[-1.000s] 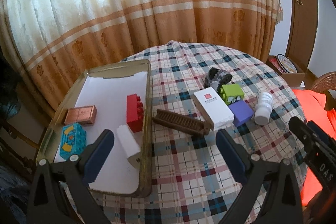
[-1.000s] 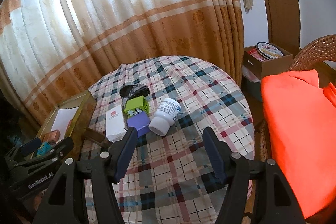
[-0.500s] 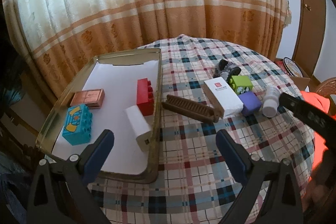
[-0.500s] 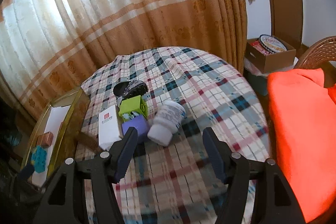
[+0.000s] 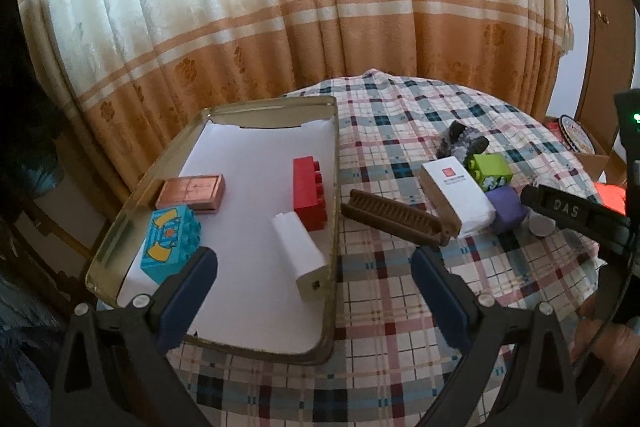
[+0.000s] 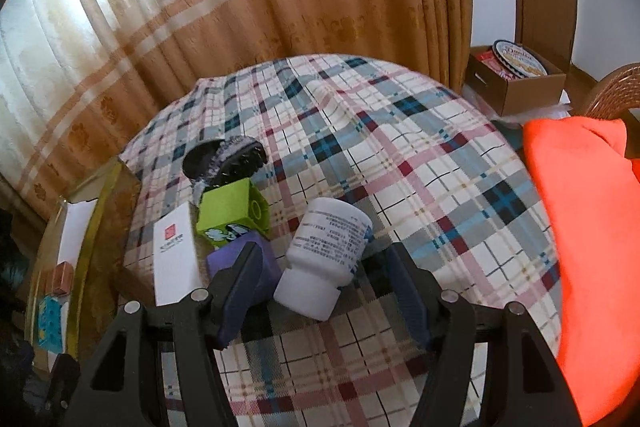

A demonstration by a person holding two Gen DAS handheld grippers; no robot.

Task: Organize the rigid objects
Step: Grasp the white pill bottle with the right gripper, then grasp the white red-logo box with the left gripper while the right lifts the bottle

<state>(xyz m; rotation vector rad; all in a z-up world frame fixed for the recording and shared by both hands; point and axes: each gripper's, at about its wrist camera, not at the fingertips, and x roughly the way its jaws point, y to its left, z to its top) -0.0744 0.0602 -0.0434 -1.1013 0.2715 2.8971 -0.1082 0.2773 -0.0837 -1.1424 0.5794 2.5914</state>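
A gold metal tray [image 5: 120,223] lined with white paper holds a red brick [image 5: 309,193], a blue brick [image 5: 170,243], a copper tin [image 5: 191,191] and a white box [image 5: 299,255]. On the plaid cloth lie a brown comb [image 5: 394,217], a white carton [image 5: 456,197], a green block [image 6: 234,213], a purple block [image 6: 240,259], a dark brush [image 6: 226,163] and a white bottle [image 6: 326,255] on its side. My left gripper [image 5: 314,293] is open over the tray's near right edge. My right gripper [image 6: 324,293] is open, its fingers either side of the bottle's cap end.
The round table's edge [image 6: 536,211] drops off beside an orange cloth [image 6: 592,247] on a wicker chair. A cardboard box [image 6: 516,79] with a tin stands on the floor beyond. Curtains [image 5: 320,7] hang close behind the table.
My right gripper has moved forward and down to the white bottle, which now lies between its fingers. My left gripper has shifted slightly closer over the tray.
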